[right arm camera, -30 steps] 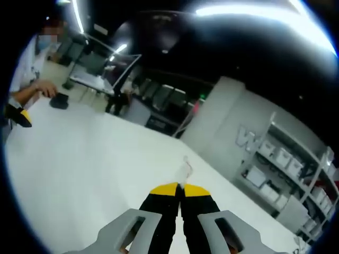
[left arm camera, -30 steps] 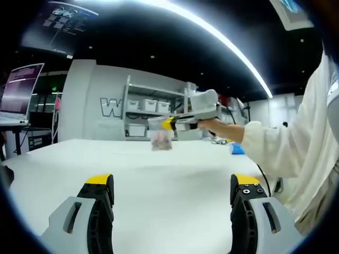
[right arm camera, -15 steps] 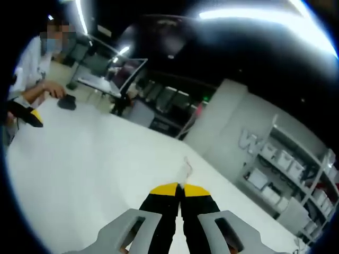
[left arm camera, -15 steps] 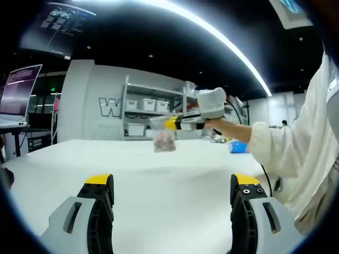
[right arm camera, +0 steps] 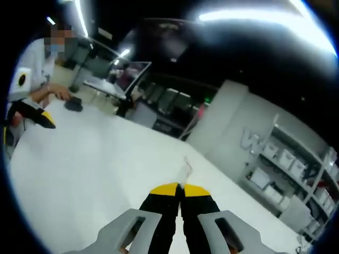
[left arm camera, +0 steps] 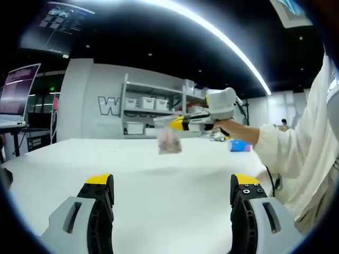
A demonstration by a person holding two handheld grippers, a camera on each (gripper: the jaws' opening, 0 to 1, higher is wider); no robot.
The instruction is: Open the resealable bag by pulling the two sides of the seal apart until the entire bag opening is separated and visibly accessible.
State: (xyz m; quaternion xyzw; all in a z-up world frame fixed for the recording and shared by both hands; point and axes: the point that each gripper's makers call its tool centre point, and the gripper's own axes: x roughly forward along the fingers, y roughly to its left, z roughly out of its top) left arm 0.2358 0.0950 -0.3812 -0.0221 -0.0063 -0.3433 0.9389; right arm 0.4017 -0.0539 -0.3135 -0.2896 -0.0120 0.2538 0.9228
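A small clear resealable bag (left arm camera: 169,141) with pinkish contents hangs above the white table (left arm camera: 159,180). My right gripper (left arm camera: 178,123) is shut on the bag's top edge and reaches in from the right, held by a hand in a white sleeve (left arm camera: 286,153). In the right gripper view the shut yellow-tipped right gripper (right arm camera: 180,189) pinches a thin strip of clear bag film (right arm camera: 186,170) that sticks up past the tips. My left gripper (left arm camera: 172,193) stands open low over the table, nothing between its fingers. One yellow-tipped jaw of the left gripper (right arm camera: 41,117) shows at the left edge.
Shelves with white bins (left arm camera: 145,106) stand behind the table, and a lit monitor (left arm camera: 18,90) stands at the far left. A blue object (left arm camera: 239,145) lies on the table's right side. A seated person (right arm camera: 37,74) rests a hand by a black object (right arm camera: 72,103).
The right gripper has carried the hanging bag to the right and a little nearer in the left gripper view. The left gripper's jaws have stayed as they were.
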